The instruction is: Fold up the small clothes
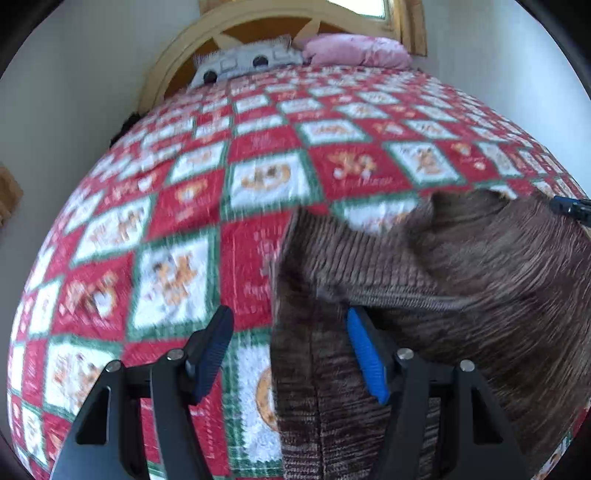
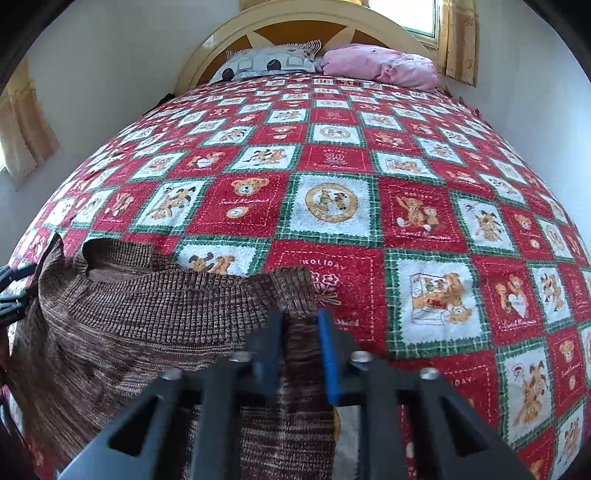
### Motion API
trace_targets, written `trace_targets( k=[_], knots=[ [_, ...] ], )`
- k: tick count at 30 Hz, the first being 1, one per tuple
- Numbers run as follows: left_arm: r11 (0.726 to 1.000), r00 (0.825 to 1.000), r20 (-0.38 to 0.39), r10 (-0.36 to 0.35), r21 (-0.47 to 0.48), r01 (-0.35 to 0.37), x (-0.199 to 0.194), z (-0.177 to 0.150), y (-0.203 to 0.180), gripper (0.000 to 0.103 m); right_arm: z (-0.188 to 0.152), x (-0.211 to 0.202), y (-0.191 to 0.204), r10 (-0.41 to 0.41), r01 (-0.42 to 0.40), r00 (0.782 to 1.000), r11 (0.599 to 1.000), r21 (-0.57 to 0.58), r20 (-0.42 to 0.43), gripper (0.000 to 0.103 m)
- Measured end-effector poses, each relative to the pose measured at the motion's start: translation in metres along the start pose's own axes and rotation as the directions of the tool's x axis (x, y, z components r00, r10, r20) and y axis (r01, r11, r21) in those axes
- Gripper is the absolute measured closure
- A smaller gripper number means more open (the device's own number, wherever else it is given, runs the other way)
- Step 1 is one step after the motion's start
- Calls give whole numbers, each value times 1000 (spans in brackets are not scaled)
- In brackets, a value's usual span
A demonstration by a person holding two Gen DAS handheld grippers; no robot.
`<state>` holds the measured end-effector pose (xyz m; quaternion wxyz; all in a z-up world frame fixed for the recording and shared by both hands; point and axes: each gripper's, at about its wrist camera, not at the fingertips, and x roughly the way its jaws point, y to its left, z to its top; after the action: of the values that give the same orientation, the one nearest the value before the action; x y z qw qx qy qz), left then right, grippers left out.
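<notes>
A brown knit sweater [image 1: 461, 277] lies spread on the bed near its front edge. In the right wrist view the sweater [image 2: 129, 314] fills the lower left, one ribbed end reaching up to the fingers. My right gripper [image 2: 297, 354] is shut on a strip of that knit, which shows between the two pads. My left gripper [image 1: 290, 354] stands open over the sweater's left edge. The fabric lies against the blue pad [image 1: 369, 362], and the other finger [image 1: 210, 354] is well clear over the bedspread. The left wrist view is motion-blurred.
The bed carries a red, green and white teddy-bear bedspread [image 2: 406, 184]. A grey patterned pillow [image 2: 266, 64] and a pink pillow [image 2: 380, 66] lie against the arched headboard [image 2: 295, 14]. White walls flank the bed, with curtains [image 2: 22, 125] at the left.
</notes>
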<state>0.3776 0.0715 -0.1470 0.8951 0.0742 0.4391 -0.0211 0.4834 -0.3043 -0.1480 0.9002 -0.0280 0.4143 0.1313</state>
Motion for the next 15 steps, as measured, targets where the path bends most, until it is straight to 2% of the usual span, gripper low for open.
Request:
trace_targets(
  k=[2,6,10,11,12,13,14,15],
  knots=[
    [1000,1000,20,-7,-21,8,-1,-6,2,36,4,-5,-2,3,-4,1000,1000,22,30,98],
    [999,1000,30,-1,-51,2,-4,-12,3,35,5,-20,-21,-19,3,994,990,141,108,99],
    [999,998,51,41,-28,-39,-7,-13,-2,33,-2,-8,-25,-70,60,996,984,165,56,98],
    [998,996,64,57,-26,-56,-12,-11,-2,33,-2,-5,-24,-83,75,996,985,153,46,95],
    [997,993,99,70,-24,-68,-21,-7,-2,33,-1,-5,-22,-131,124,991,984,130,42,89],
    [997,990,124,71,-21,-69,-26,-3,-2,33,-1,-7,-22,-155,149,987,982,115,51,73],
    [998,985,156,70,-8,-70,-34,2,-3,33,0,-11,-21,-159,152,985,983,101,62,63],
    [997,983,170,71,10,-74,-37,6,-5,30,3,-15,-18,-131,125,988,989,85,76,46]
  ],
)
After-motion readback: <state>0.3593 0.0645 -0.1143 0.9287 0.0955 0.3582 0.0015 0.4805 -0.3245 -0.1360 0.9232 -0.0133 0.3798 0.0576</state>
